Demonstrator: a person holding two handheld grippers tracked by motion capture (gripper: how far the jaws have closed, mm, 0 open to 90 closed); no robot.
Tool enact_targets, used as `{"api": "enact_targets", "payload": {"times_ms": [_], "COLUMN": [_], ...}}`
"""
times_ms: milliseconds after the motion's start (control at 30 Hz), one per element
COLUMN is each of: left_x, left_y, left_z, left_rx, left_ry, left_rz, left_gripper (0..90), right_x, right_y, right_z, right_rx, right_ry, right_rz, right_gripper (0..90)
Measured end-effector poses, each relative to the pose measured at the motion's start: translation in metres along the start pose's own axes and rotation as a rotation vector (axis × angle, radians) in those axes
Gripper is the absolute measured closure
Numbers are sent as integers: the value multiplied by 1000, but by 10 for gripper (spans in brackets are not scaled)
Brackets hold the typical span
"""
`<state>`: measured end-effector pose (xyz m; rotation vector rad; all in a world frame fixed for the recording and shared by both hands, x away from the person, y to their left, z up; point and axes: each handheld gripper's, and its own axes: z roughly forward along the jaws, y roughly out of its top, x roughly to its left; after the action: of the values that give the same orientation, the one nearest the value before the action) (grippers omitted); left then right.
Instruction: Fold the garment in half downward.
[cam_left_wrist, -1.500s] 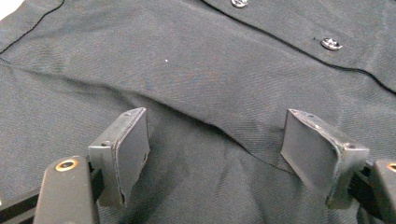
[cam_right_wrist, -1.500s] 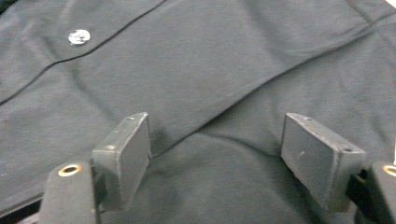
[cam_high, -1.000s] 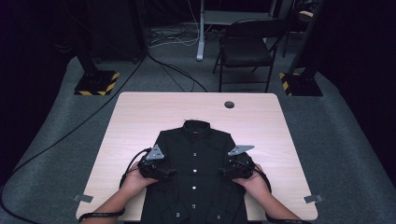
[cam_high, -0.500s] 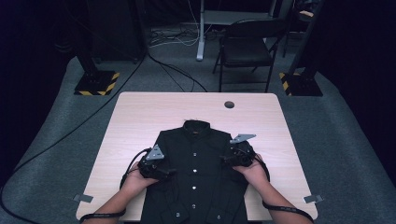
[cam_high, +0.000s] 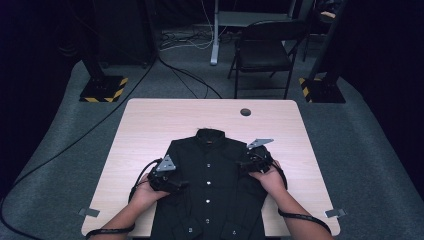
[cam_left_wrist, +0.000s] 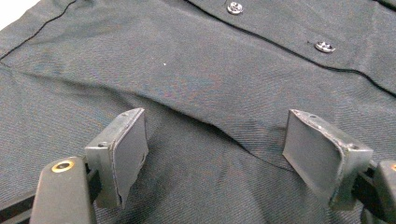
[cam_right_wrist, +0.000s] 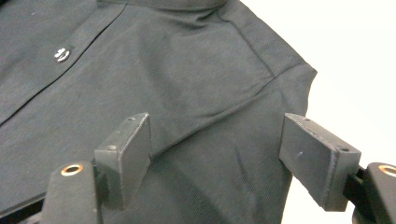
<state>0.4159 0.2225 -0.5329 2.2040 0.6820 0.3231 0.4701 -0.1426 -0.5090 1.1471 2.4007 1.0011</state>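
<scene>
The high view shows one black shirt (cam_high: 212, 185) flat on one table (cam_high: 150, 125). Closer, left gripper (cam_left_wrist: 215, 154) and right gripper (cam_right_wrist: 215, 154) gape wide, holding nothing; two buttons (cam_left_wrist: 235, 7) upper right.

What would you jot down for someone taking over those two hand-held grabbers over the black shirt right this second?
Left gripper: jaws open, nothing held, low over the shirt's left side, just off the button line.
Right gripper: jaws open, nothing held, low over the shirt's right shoulder.
Shirt: buttoned, front up on the table, collar at the far end, hem at the near edge. Sleeves appear tucked in; I can't tell how.
Done: shirt laid out flat.
Left: probably gripping both sides and folding; no grip taken yet.
</scene>
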Motion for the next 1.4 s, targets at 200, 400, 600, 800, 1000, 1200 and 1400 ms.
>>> {"api": "enact_targets", "payload": {"times_ms": [200, 400, 600, 800, 1000, 1200, 1400], "left_x": [0, 0, 0, 0, 0, 0, 0], "left_y": [0, 0, 0, 0, 0, 0, 0], "left_z": [0, 0, 0, 0, 0, 0, 0], "left_rx": [-1, -1, -1, -1, -1, -1, -1], "left_ry": [2, 2, 2, 2, 2, 2, 3], "left_rz": [-1, -1, -1, -2, -2, -3, -3], "left_gripper": [213, 213, 213, 213, 213, 213, 214], "right_x": [-7, -13, -23, -30, -31, -32, -35], "right_y": [9, 16, 21, 26, 31, 36, 36], "right_z": [5, 11, 15, 18, 23, 28, 33], "right_rx": [0, 1, -1, 9, 24, 36, 58], "right_ry": [-22, -42, -86, -98, -101, -126, -129], "right_rz": [12, 25, 42, 68, 72, 73, 84], "right_gripper": [269, 307, 356, 459, 514, 550, 558]}}
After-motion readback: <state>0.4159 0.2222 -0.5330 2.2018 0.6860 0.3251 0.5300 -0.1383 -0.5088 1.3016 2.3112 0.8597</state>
